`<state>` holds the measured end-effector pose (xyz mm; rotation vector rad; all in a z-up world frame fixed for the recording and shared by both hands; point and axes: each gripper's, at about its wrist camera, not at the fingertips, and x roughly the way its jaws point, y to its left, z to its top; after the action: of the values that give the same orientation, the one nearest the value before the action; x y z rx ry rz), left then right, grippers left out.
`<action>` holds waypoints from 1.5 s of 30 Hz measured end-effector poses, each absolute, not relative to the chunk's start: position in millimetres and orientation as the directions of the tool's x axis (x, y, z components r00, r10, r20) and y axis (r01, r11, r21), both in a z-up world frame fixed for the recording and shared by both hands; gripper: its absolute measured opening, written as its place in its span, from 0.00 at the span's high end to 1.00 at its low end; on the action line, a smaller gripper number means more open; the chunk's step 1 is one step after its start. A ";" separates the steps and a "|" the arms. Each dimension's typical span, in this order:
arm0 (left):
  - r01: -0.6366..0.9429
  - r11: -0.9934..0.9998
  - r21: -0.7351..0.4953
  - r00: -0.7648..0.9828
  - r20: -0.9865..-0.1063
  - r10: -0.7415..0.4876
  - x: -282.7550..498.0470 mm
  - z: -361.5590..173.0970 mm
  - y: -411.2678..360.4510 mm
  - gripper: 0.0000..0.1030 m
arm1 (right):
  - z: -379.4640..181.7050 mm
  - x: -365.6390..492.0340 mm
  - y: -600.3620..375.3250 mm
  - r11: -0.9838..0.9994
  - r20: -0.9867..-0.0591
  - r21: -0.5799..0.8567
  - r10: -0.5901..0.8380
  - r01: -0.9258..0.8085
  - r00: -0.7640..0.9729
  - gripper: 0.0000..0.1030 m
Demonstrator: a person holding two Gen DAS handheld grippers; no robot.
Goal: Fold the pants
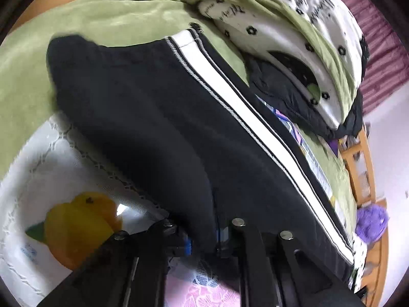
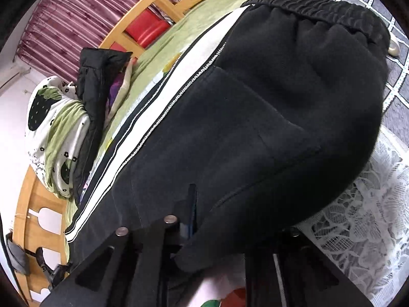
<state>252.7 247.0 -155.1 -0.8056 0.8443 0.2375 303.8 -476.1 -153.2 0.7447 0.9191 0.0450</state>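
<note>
Black gripper fingers are filling the bottom of both views, with dark cloth bunching between them. In the left view, the left gripper point(image 1: 217, 235) is pinching a fold of the pants point(image 1: 158, 117), its fingers nearly together on the fabric. The pants are running lengthwise away from it across the green bedspread point(image 1: 107, 18), cuff end far off, white side stripe point(image 1: 255, 125) along the right edge. In the right view, the right gripper point(image 2: 217, 238) is sitting under the seat area, apparently clamping a fold, though the far finger is hidden. The waistband point(image 2: 319, 7) is pointing away, over white lace cloth point(image 2: 363, 204).
</note>
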 end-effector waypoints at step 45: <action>-0.305 0.910 -0.281 0.607 -0.793 -0.041 12.9 -84.4 164.8 0.40 | -146.4 110.8 -696.7 0.744 -0.781 0.459 0.076 0.486 0.620 0.63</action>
<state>12.9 164.8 -84.4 -0.4139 0.9119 0.1578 110.8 -696.7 -146.4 0.7121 0.8855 -0.2596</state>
